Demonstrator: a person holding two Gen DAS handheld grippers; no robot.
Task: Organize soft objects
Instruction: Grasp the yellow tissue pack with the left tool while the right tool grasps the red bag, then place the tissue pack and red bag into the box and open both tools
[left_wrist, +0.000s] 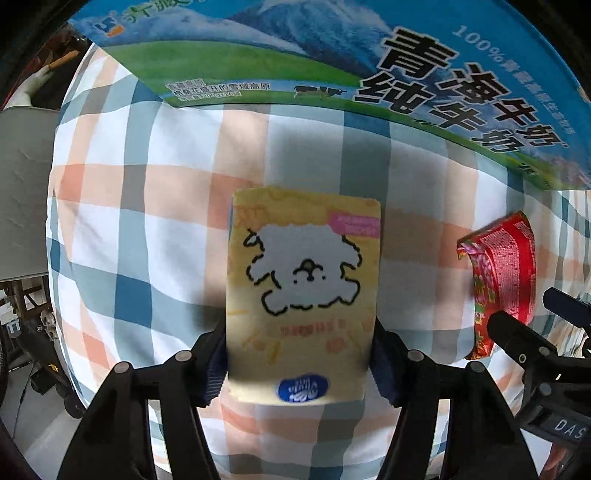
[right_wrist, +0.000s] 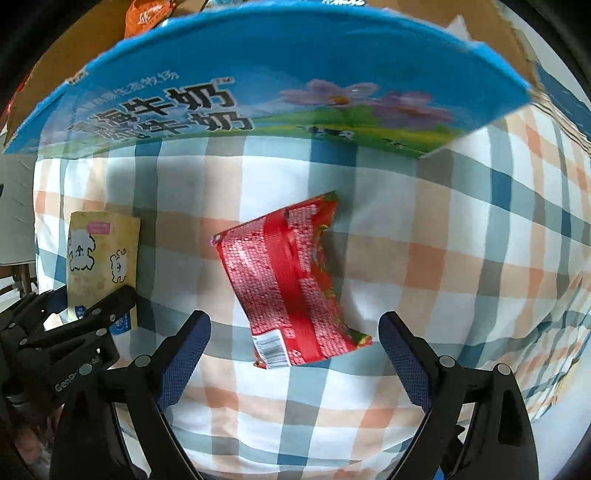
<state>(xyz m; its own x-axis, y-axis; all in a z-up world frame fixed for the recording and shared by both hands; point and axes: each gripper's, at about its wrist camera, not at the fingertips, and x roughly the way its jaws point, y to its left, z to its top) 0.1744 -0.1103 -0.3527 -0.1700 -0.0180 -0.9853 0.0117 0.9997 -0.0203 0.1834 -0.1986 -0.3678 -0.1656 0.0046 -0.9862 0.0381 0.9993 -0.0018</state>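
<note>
Left gripper (left_wrist: 299, 363): its blue-padded fingers (left_wrist: 213, 373) are clamped on the lower sides of a yellow tissue pack (left_wrist: 303, 291), printed with a white cartoon dog, just above the cloth.
Right gripper (right_wrist: 294, 354): spread wide, jaws apart, with the near end of a red snack packet (right_wrist: 284, 280) lying between the fingertips; neither pad touches it.
Red snack packet: flat on the cloth, printed back side up, barcode toward the camera, tilted slightly.
Surface: a checked tablecloth (right_wrist: 424, 266) in blue, orange and white covers the tabletop.
Spacing: in the right wrist view the yellow tissue pack sits to the left of the red snack packet, clearly apart from it.
Background: a blue milk carton box (left_wrist: 424, 74) with Chinese lettering, mountain and cow artwork stands along the far edge of the cloth.
</note>
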